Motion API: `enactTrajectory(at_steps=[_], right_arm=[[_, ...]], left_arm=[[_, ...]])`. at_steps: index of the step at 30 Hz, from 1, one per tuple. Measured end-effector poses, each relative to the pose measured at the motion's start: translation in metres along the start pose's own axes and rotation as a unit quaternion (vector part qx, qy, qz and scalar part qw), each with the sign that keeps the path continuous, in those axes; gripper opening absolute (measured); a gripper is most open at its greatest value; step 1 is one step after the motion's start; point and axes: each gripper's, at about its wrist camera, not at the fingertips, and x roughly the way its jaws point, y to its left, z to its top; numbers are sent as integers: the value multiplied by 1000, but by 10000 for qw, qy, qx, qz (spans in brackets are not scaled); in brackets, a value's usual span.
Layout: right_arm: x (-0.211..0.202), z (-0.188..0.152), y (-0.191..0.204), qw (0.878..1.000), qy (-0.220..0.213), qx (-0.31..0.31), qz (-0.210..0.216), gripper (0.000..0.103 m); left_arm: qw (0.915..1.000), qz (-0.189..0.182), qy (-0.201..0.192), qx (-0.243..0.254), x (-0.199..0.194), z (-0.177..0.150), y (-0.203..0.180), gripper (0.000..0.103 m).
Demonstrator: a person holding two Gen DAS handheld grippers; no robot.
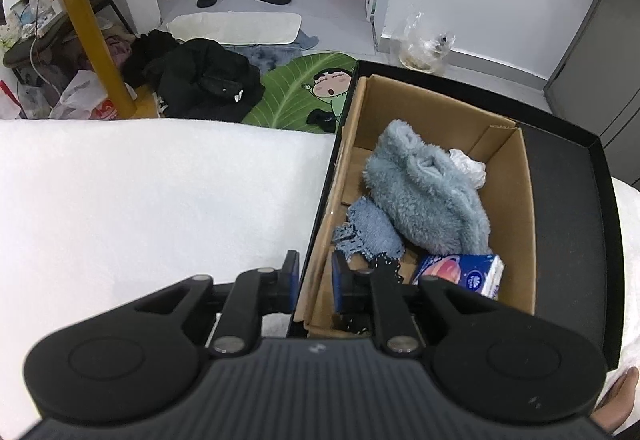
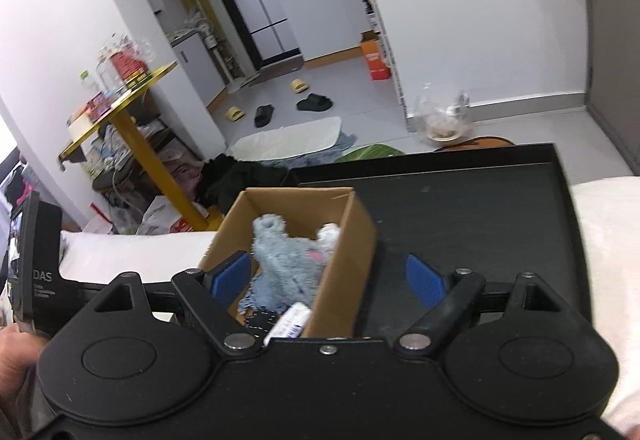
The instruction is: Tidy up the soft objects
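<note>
While the left tongs (image 1: 315, 282) pinch the box (image 1: 320, 240) wall, fleece (image 1: 424, 192) lies inside. The right tongs (image 2: 330, 280) gape, empty.

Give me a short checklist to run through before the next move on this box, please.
1. Left gripper holds the box wall: ok, its fingers straddle the near left wall, narrowly parted.
2. Right gripper free: ok, open and holding nothing.
3. Soft things inside the box: ok; fleece, blue cloth and tissue pack lie in it.
4. Box sits in the black tray: ok.
5. Anything soft left on the white bedding: cannot tell, only part shows.
</note>
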Motion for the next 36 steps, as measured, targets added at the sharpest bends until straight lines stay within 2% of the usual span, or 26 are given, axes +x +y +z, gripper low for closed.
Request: enactTrajectory(at_steps=[3, 6, 13, 17, 19, 26, 36], right_arm=[[-11, -2, -4, 9999, -49, 29, -84, 85], [-23, -2, -3, 9998, -125, 5, -165, 88], [-45, -2, 4, 9992, -181, -59, -348, 93], [-59, 1, 5, 9990, -209, 40, -389, 100], [-69, 0, 4, 9988, -262, 132, -404, 103], [-99, 0, -2, 9966, -410, 372, -609, 103], [-134, -8, 0, 9927, -535, 491, -965, 103]], left_arm=[[9999, 48, -111, 35, -12, -2, -4, 24], [9996, 28, -233, 144, -26, -5, -10, 37], [9977, -208, -598, 245, -67, -7, -25, 59], [9957, -289, -776, 423, -90, -9, -36, 71], [9949, -349, -832, 455, -101, -11, -40, 75], [9924, -521, -984, 528, -137, -22, -52, 86], [9882, -722, -1176, 668, -178, -45, -64, 91]])
